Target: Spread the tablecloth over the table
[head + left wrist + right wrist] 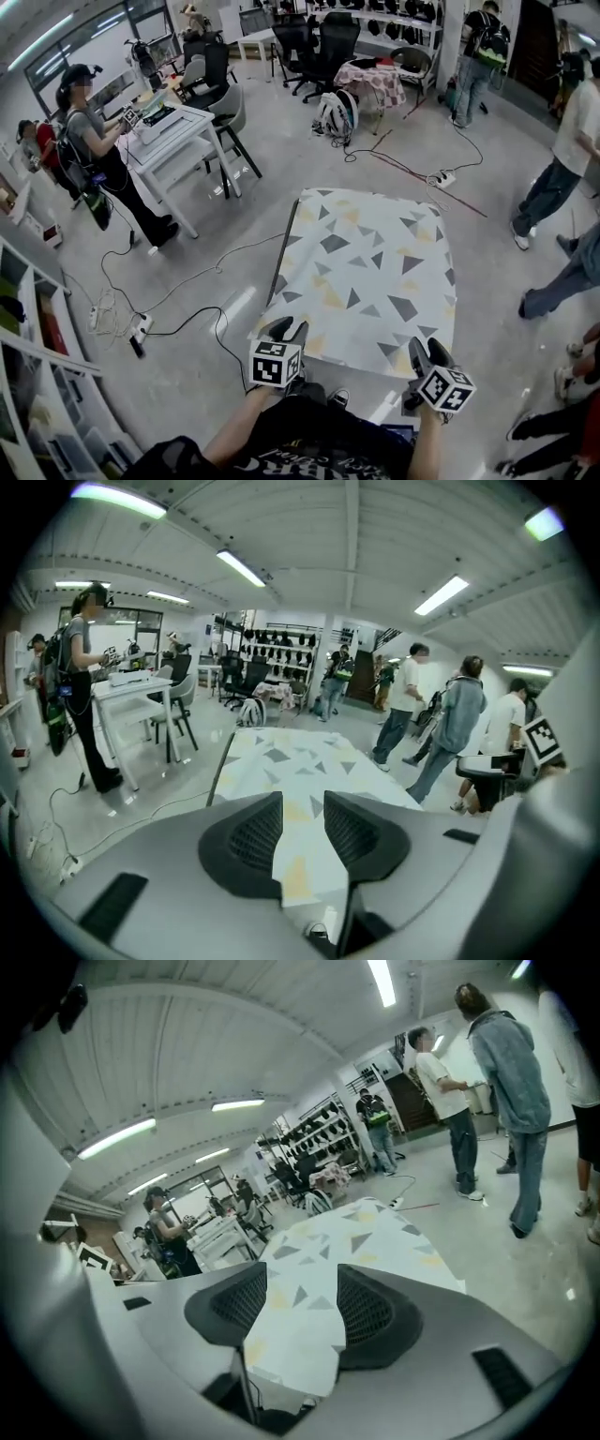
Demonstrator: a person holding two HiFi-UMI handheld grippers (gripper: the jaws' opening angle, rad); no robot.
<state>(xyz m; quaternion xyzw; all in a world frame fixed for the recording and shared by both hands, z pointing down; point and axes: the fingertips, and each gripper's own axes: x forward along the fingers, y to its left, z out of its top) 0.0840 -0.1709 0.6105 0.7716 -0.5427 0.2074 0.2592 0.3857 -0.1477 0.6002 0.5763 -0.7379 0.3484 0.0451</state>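
A white tablecloth printed with grey and yellow triangles lies flat over the table in the head view, its edges hanging over the sides. My left gripper hovers over the cloth's near left corner, and my right gripper over its near right corner. In the left gripper view the jaws stand apart with nothing between them, and the tablecloth stretches away below. The right gripper is likewise open and empty, with the tablecloth beyond it.
Cables and a power strip trail across the floor left of and behind the table. A person stands at a white desk at the far left. Other people stand to the right. Shelving lines the left edge.
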